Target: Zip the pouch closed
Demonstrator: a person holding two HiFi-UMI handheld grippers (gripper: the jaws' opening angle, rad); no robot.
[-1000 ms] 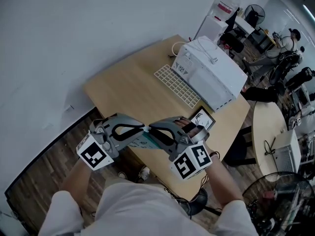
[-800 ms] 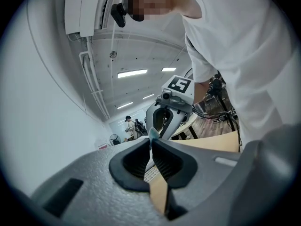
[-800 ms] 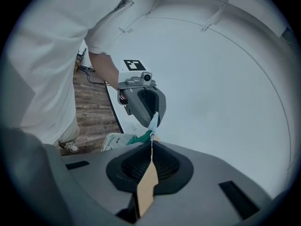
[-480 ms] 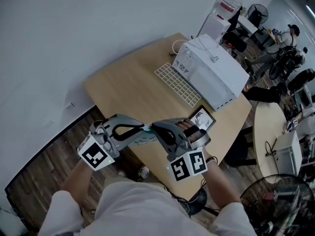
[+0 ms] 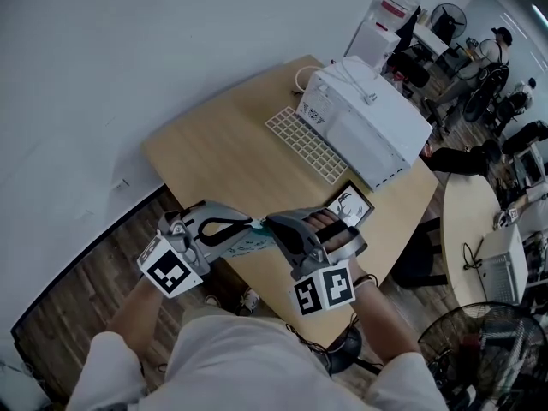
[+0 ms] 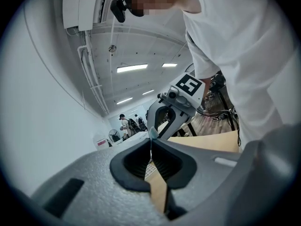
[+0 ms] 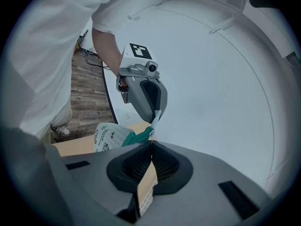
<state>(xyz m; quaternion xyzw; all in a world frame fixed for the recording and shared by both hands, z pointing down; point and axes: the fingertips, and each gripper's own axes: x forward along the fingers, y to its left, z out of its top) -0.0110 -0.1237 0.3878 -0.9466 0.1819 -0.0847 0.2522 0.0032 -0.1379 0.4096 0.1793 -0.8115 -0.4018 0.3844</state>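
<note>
My left gripper (image 6: 151, 142) has its jaws closed on the tab at the end of the pouch (image 7: 111, 135). My right gripper (image 7: 151, 145) is closed on the pouch's teal end, over the near edge of the tabletop (image 5: 231, 152). Both pinches are thin, so a hard pull could slip one. Compared with a second ago, my right gripper sits slightly lower and nearer.

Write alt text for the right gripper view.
The right gripper, jaws closed, pinches the green edge of a white printed pouch; the left gripper opposite pinches its other end. Below is a wooden table; behind, a white wall.
</note>
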